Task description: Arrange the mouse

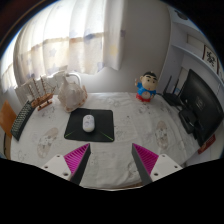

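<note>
A white mouse (89, 123) lies on a black mouse mat (89, 125) in the middle of a table covered with a pale patterned cloth (130, 125). My gripper (112, 158) is well short of the mat, above the near part of the table. Its two fingers with magenta pads (77, 157) stand wide apart with only the cloth between them. It holds nothing.
A cartoon figure toy (147, 87) stands at the back right. A dark monitor (198, 105) is at the right. A keyboard (20, 121) lies at the left edge. A pale bag-like object (69, 92) and a small wooden stand (41, 95) are at the back left. Curtains hang behind.
</note>
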`<state>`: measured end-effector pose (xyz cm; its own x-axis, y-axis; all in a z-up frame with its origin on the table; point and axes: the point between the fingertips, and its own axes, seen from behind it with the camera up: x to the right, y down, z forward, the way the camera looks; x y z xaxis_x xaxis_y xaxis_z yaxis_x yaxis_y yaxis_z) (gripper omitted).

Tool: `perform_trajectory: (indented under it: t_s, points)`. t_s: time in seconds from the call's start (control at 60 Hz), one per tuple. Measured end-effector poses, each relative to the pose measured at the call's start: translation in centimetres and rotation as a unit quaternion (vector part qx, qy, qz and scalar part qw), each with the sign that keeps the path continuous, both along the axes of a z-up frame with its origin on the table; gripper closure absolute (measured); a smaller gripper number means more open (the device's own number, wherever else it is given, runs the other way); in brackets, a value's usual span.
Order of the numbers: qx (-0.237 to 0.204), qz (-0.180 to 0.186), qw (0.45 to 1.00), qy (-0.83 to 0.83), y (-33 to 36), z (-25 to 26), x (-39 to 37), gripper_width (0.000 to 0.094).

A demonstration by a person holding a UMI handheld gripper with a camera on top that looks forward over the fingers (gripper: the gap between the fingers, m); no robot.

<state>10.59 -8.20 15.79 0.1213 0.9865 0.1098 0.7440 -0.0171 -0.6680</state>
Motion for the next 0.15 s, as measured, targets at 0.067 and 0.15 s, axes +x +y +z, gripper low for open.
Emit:
perform_trajectory:
  t_s: [0.067, 0.15]
  points:
    - [0.006, -0.003, 1.0, 0.002, 0.53, -0.02, 0.01, 0.0089]
    - [-0.006, -0.007, 1.0, 0.004, 0.39, 0.0, 0.19, 0.0089]
